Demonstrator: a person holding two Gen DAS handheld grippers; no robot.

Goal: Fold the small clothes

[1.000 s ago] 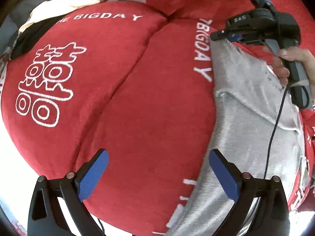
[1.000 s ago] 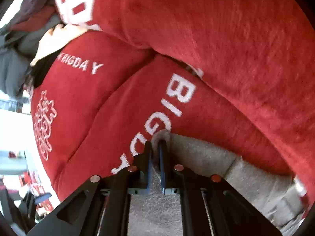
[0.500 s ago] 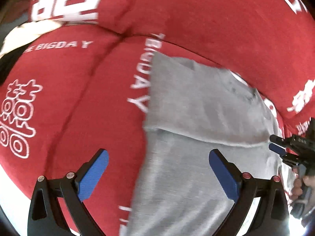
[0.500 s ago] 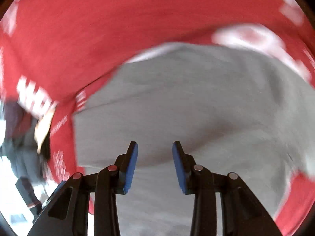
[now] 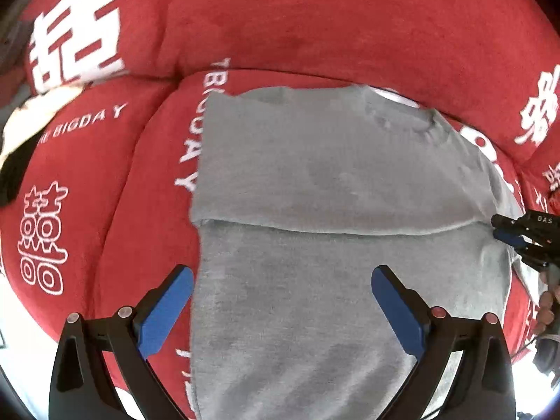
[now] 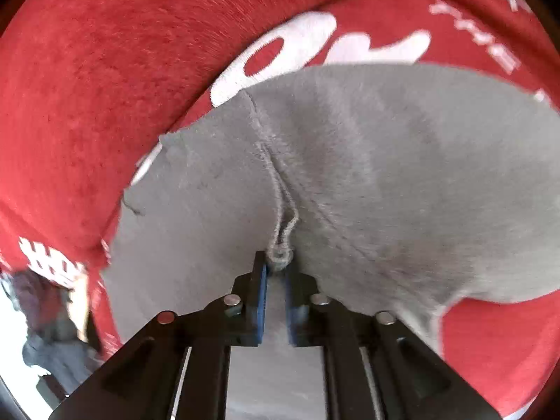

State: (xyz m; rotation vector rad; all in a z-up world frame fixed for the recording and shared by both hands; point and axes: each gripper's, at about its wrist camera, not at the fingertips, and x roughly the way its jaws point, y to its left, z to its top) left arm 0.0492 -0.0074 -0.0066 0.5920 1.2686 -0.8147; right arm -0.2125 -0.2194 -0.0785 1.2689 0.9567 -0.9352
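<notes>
Grey knit, the garment (image 5: 315, 245) lies spread across a red sofa (image 5: 315, 28), with its upper part folded down so that a straight folded edge runs across it from side to side. We see it resting on the seat cushion (image 5: 147, 210), reaching up to the crease where the backrest begins.

Our right gripper (image 6: 276, 266) has its blue pads (image 6: 260, 290) drawn nearly together on a bunched hem of the garment (image 6: 350, 175) (a small curl of stitched edge pokes up between them), and the cloth pulls into a ridge running away from the pinch. In the left wrist view this gripper (image 5: 507, 231) sits at the garment's right edge, level with the fold line.

Our left gripper (image 5: 280, 297) hangs over the lower half of the garment with its jaws spread wide, holding nothing.

The sofa carries white lettering (image 5: 84, 122) and large white characters (image 5: 42, 238). A cream and black cloth (image 5: 21, 133) lies at the far left.
</notes>
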